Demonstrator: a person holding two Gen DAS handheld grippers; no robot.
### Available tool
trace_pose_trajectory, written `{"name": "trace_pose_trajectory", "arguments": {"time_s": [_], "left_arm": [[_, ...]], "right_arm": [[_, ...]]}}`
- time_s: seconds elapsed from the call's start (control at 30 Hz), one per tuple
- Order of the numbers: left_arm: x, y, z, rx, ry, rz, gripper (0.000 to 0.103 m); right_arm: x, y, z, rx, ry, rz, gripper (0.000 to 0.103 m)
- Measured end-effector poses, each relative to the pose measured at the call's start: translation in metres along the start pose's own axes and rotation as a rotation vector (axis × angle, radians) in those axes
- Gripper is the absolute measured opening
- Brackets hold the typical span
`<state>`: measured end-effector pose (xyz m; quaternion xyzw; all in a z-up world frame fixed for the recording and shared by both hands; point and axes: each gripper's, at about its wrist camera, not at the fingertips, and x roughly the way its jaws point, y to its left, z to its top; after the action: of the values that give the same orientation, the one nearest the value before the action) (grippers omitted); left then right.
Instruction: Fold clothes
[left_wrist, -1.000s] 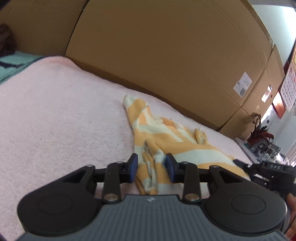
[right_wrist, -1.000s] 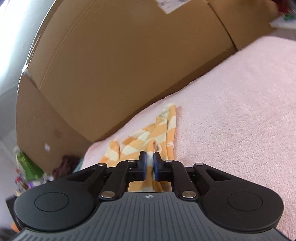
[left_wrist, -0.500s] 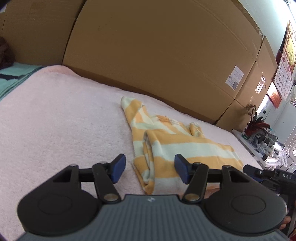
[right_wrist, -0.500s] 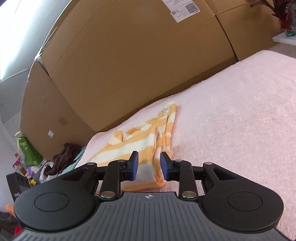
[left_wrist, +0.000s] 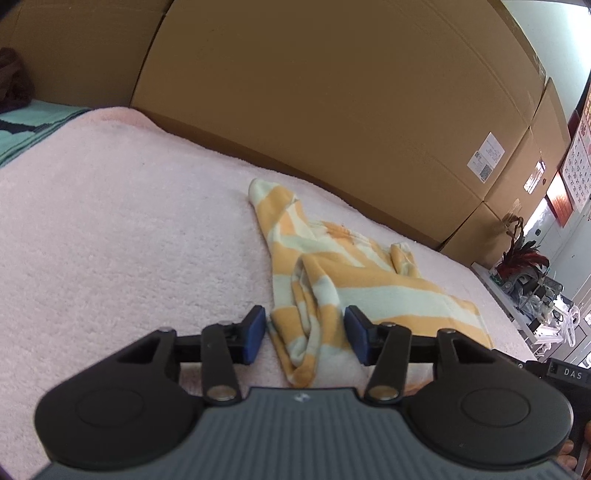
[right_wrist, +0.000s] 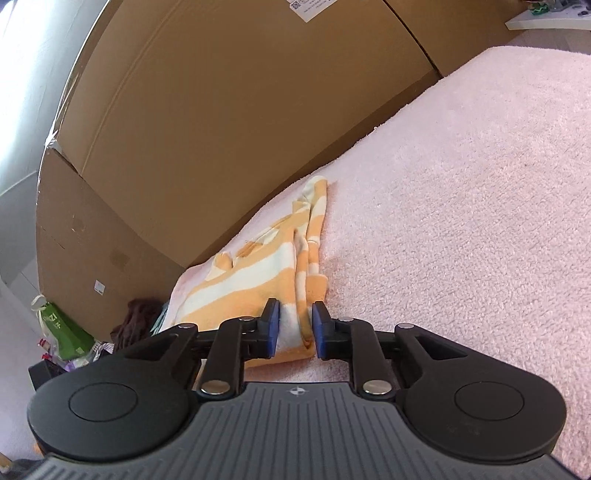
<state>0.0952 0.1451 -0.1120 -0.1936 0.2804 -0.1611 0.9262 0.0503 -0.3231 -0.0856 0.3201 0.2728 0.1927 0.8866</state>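
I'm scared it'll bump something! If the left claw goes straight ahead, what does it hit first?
Probably the striped shirt. The open left claw points along its bunched near edge on the pink blanket. Beyond it stands a cardboard box, though depth is unclear.

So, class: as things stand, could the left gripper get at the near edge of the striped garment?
Probably yes. The left gripper is open, with the bunched near edge of the striped garment lying between its fingers on the pink blanket, nothing in between.

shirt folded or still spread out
Partly folded: the shirt lies on the blanket with one side doubled over in a bunched ridge, the rest flat. Both grippers are open.
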Motion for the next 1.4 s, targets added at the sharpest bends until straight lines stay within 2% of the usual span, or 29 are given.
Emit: {"name": "trace_pose_trajectory", "arguments": {"time_s": [0.03, 0.07, 0.17, 0.27, 0.33, 0.4, 0.43, 0.47, 0.57, 0.63, 0.67, 0.7, 0.8, 0.9, 1.07, 1.2, 1.3, 1.4], "left_arm": [[-0.003, -0.001, 0.002, 0.008, -0.004, 0.018, 0.056], [-0.006, -0.004, 0.003, 0.022, -0.013, 0.029, 0.055], [-0.009, -0.021, 0.008, 0.092, -0.063, 0.019, 0.043], [-0.013, -0.038, 0.014, 0.163, -0.113, 0.01, 0.045], [-0.003, -0.05, 0.012, 0.221, -0.117, 0.003, 0.049], [0.015, -0.053, 0.01, 0.247, -0.086, 0.011, 0.057], [0.023, -0.048, 0.01, 0.217, -0.065, 0.007, 0.06], [0.03, -0.042, 0.011, 0.187, -0.045, 0.002, 0.065], [0.039, -0.026, 0.017, 0.117, -0.007, -0.027, 0.073], [0.041, -0.026, 0.016, 0.123, 0.004, -0.009, 0.078], [0.044, -0.026, 0.016, 0.116, 0.022, 0.004, 0.092], [0.048, -0.025, 0.016, 0.097, 0.045, 0.015, 0.094], [0.049, -0.024, 0.016, 0.098, 0.038, 0.018, 0.093], [0.049, -0.022, 0.016, 0.102, 0.034, 0.024, 0.093], [0.052, -0.023, 0.017, 0.112, 0.033, 0.035, 0.093], [0.052, -0.024, 0.018, 0.115, 0.034, 0.037, 0.093], [0.05, -0.025, 0.017, 0.113, 0.03, 0.035, 0.091], [0.049, -0.027, 0.016, 0.121, 0.028, 0.029, 0.087]], "right_arm": [[-0.002, 0.005, 0.002, -0.031, -0.018, -0.016, 0.032], [-0.003, 0.01, 0.005, -0.064, -0.046, -0.032, 0.034], [0.001, 0.024, 0.014, -0.136, -0.098, -0.034, 0.035], [0.017, 0.04, 0.017, -0.218, -0.102, -0.032, 0.032], [0.032, 0.05, 0.015, -0.293, -0.093, -0.044, 0.033], [0.048, 0.047, 0.016, -0.301, -0.056, -0.086, 0.033], [0.056, 0.041, 0.018, -0.273, -0.029, -0.115, 0.033], [0.061, 0.032, 0.019, -0.233, -0.01, -0.133, 0.039], [0.06, 0.0, 0.029, -0.027, 0.011, -0.062, 0.037], [0.059, 0.002, 0.027, -0.037, 0.006, -0.063, 0.036], [0.06, 0.006, 0.025, -0.061, 0.002, -0.077, 0.037], [0.06, 0.01, 0.024, -0.085, -0.001, -0.092, 0.037], [0.06, 0.016, 0.021, -0.121, -0.008, -0.115, 0.038], [0.06, 0.014, 0.021, -0.092, -0.013, -0.104, 0.038], [0.033, 0.011, 0.017, -0.065, -0.137, -0.113, 0.039], [0.027, 0.024, 0.009, -0.139, -0.062, -0.044, 0.039], [0.035, 0.03, 0.0, -0.231, -0.038, -0.145, 0.041], [0.033, 0.024, 0.004, -0.164, -0.025, -0.14, 0.041]]}}
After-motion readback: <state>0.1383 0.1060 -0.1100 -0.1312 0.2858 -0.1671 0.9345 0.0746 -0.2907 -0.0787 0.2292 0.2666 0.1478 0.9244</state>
